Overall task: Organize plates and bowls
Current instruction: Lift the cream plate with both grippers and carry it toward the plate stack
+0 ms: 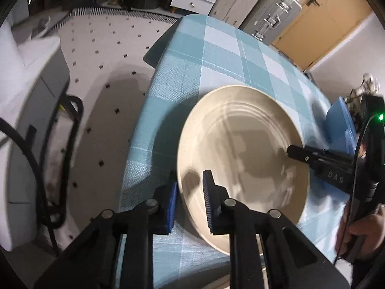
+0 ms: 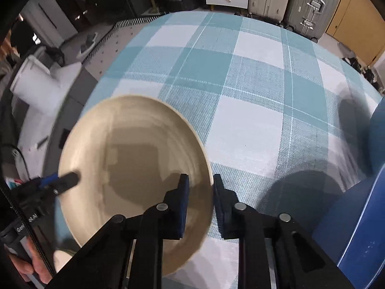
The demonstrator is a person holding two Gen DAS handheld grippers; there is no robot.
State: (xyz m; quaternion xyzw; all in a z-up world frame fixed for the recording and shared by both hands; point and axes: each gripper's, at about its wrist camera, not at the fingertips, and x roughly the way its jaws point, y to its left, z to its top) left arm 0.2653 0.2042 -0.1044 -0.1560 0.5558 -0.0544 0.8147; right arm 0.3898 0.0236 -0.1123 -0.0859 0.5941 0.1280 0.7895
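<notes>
Two grippers, left (image 1: pixel 190 192) and right (image 2: pixel 201 200), pinch opposite rims of a beige plate (image 1: pixel 243 159) on the checked tablecloth (image 2: pixel 240 96); lifting evenly should keep it level.

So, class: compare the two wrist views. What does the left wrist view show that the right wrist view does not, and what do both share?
Only the left wrist view: the left hand-held gripper up close, straddling the plate's near rim, and a green light on the other tool.
Only the right wrist view: the right hand-held gripper astride the opposite rim, plus far more of the checked tablecloth.
Both: the beige plate, the tablecloth, the suitcases behind.
</notes>
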